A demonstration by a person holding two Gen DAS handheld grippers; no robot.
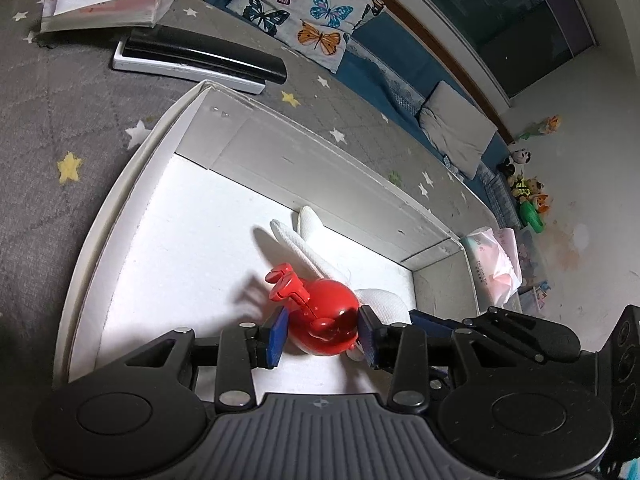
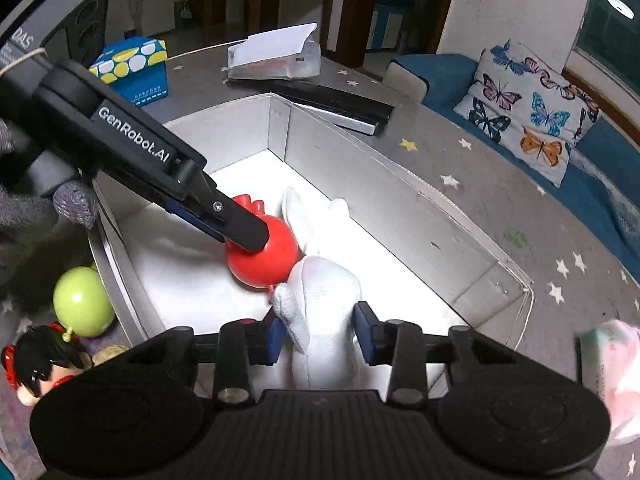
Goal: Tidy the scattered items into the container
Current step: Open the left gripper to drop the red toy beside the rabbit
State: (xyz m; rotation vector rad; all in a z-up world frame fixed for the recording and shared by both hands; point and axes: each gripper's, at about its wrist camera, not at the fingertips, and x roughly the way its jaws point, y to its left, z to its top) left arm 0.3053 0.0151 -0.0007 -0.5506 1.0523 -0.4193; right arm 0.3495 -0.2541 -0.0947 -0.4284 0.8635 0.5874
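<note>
Box [image 1: 320,184], white and open-topped on the grey star-print tablecloth [image 1: 60,112], is the container, and in the left wrist view two of the items are already inside it. The red round toy [image 1: 328,312] w/ a red clip-like top sits on the white floor near the near end. The left gripper [image 1: 323,334] straddles it, blue pads spread to either side. We judge this a release, not a carry: the toy's weight seems to be on the floor, though we can't rule out light pad contact. Behind it the white plush toy [image 1: 308,236] lies along the far wall, ears pointing away. That placing makes sense to us, since it leaves the middle free for more. A pink tissue pack [image 1: 494,264] lies beyond the box's end and a flat black-and-white case [image 1: 200,60] past its far corner; neither looks like part of the job. In the right wrist view, the right gripper [image 2: 320,338] has the plush toy between its pads, and the body fills the gap, so we read it as pinched at the sides. It's low over the floor inside the box, prob. to set or shift it beside the red toy, which it touches. The left gripper's finger comes in from the upper left over the red toy, held by a gloved hand [image 2: 24,216]. Outside the box's left wall, on the cloth, a green apple-like toy [image 2: 82,302] and a black-haired doll [image 2: 36,364] still wait, so approx. half the tidying is left.
</note>
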